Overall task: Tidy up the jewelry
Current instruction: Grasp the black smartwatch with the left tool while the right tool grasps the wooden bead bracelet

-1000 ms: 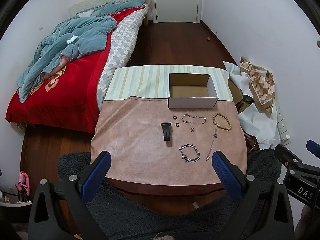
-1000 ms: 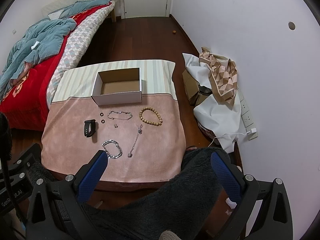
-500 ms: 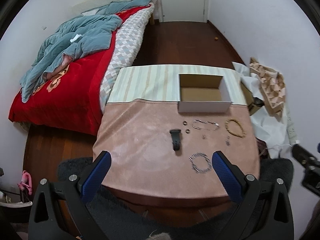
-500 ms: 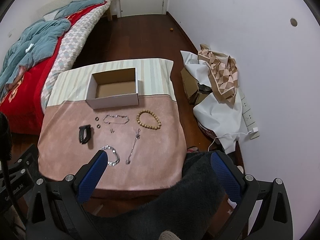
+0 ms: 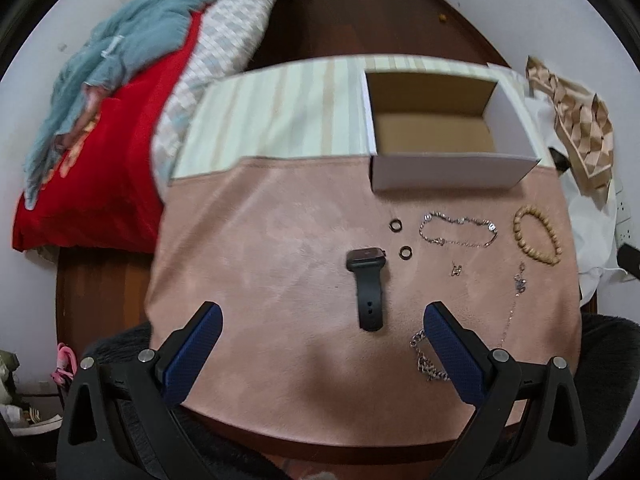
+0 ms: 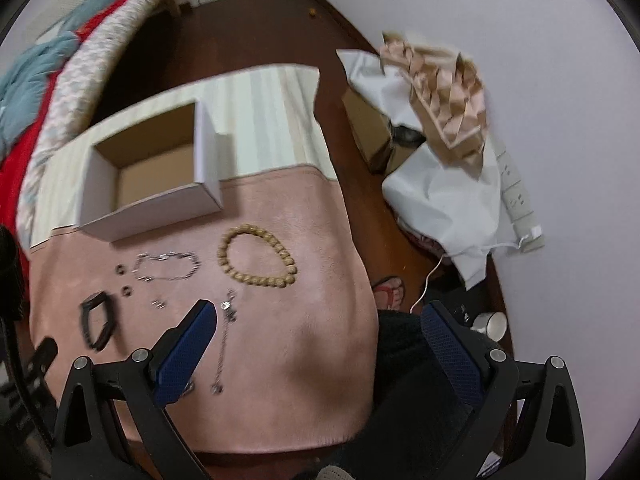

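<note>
Both the left gripper [image 5: 320, 322] and right gripper [image 6: 318, 320] hover with jaws spread, empty. The jewelry lies loose on the desk [image 5: 260, 248] before the empty box [image 5: 452, 168]. The thin necklace [image 6: 225, 336], seemingly blurred, could snag or slip when pinched.

- We are noting a matt, suede-like pink cloth [image 5: 256, 264] covering the table.
- We are seeing plain cardboard box [image 5: 452, 168] walls.
- We are finding shiny metal chain bracelet [image 5: 460, 232] links, wooden-looking bead bracelet [image 6: 256, 256], matt black watch strap [image 5: 370, 296].
</note>
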